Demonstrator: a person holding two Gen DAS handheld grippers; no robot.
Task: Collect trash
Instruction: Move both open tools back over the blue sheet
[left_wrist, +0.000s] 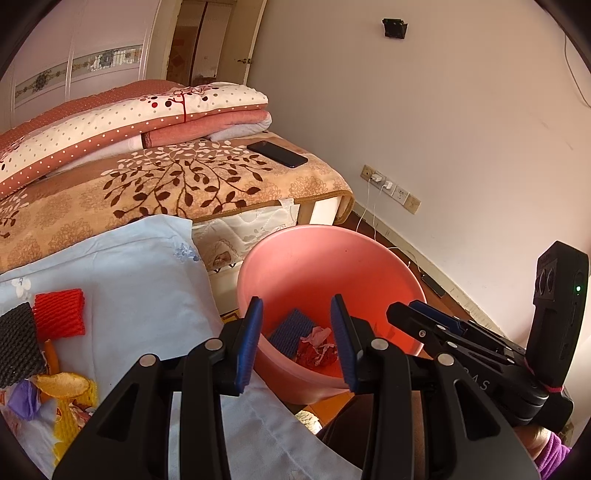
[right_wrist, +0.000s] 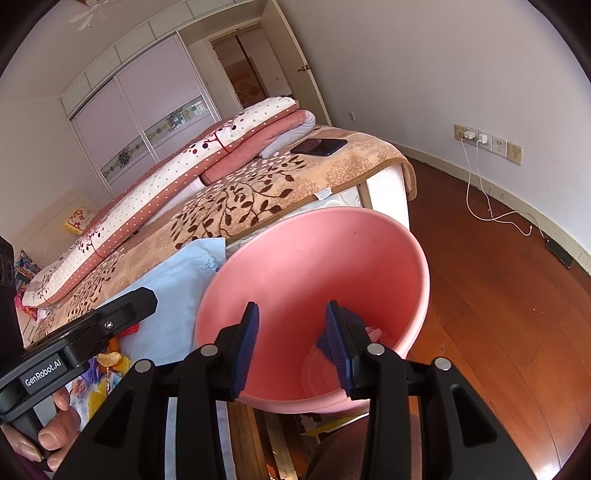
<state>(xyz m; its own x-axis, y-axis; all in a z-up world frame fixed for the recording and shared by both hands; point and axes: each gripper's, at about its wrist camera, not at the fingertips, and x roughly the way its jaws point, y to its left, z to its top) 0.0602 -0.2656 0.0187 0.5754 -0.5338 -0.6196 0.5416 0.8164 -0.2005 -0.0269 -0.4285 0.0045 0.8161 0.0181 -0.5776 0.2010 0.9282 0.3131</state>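
Observation:
A pink bin (left_wrist: 325, 266) stands on the floor beside the bed, also in the right wrist view (right_wrist: 314, 266). Inside lie a blue foam net (left_wrist: 290, 328) and a crumpled red and pink wrapper (left_wrist: 317, 349). My left gripper (left_wrist: 297, 343) is open and empty over the bin's near rim. My right gripper (right_wrist: 291, 347) is open and empty above the bin; it also shows in the left wrist view (left_wrist: 436, 325). On the light blue cloth (left_wrist: 147, 280) lie a red foam net (left_wrist: 59, 314), a black foam net (left_wrist: 16, 343), orange peel (left_wrist: 62, 384), a yellow net (left_wrist: 70, 417) and a purple wrapper (left_wrist: 24, 400).
A bed with a leaf-patterned blanket (left_wrist: 166, 184) and folded quilts (left_wrist: 122, 118) lies behind. A black phone (left_wrist: 277, 153) rests on the blanket. Chargers and white cables (right_wrist: 480, 177) hang from wall sockets over the wooden floor (right_wrist: 498, 295).

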